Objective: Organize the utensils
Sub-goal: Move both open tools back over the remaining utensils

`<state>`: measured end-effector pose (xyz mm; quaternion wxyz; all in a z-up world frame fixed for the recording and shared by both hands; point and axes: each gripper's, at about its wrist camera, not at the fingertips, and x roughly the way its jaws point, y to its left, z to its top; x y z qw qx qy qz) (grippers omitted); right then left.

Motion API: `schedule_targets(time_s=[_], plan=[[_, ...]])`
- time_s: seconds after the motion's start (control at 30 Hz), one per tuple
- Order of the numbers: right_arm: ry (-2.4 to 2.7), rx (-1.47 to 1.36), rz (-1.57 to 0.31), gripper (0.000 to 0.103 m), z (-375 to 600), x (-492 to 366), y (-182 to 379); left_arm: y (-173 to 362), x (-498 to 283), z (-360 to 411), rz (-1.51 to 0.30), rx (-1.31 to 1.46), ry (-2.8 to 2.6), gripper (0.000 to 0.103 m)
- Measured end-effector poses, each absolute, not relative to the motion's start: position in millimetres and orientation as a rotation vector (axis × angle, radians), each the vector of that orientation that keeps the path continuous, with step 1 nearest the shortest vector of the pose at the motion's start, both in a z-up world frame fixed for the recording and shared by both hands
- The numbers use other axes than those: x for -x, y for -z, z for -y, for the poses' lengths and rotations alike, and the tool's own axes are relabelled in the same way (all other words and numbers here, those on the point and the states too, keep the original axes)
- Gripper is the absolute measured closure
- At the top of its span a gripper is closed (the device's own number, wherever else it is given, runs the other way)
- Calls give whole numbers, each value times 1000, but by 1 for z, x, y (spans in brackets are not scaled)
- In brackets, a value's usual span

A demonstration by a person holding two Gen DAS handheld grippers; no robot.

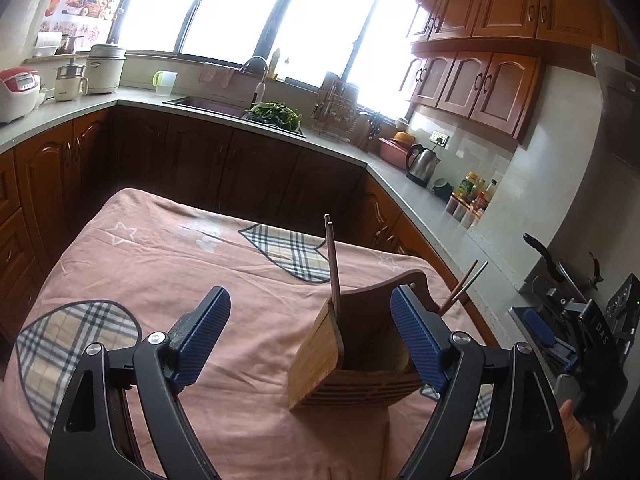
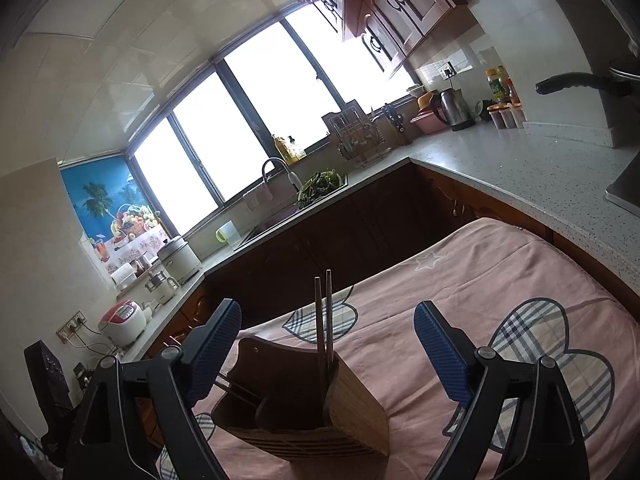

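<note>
A wooden utensil holder [image 1: 340,364] stands on the pink tablecloth [image 1: 160,264]. Two brown chopsticks [image 1: 333,264] stand upright in its near compartment. Another pair of chopsticks [image 1: 466,284] leans out of its right side. My left gripper [image 1: 310,336] is open and empty, with the holder between its fingers and nearer the right one. In the right wrist view the holder [image 2: 320,408] sits low between the fingers, with the upright chopsticks [image 2: 323,320] in it and the other pair [image 2: 236,390] lying low at its left. My right gripper [image 2: 328,356] is open and empty.
Grey kitchen counters [image 1: 420,196] run behind and to the right of the table. On them stand a kettle [image 1: 422,162], bottles [image 1: 474,196], a dish rack [image 1: 336,110], a sink with greens [image 1: 276,114] and a rice cooker [image 1: 16,92]. The right gripper's body [image 1: 568,332] shows at the right edge.
</note>
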<state>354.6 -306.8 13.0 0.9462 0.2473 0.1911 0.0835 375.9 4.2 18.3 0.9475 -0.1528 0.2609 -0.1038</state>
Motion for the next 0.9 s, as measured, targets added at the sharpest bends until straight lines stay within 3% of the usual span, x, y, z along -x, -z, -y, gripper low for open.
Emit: schedule_targets(time_s=[0.9], plan=[[-232,-426,-631,13,279,-221,45,48,-244,-2,-765,258,250,18]])
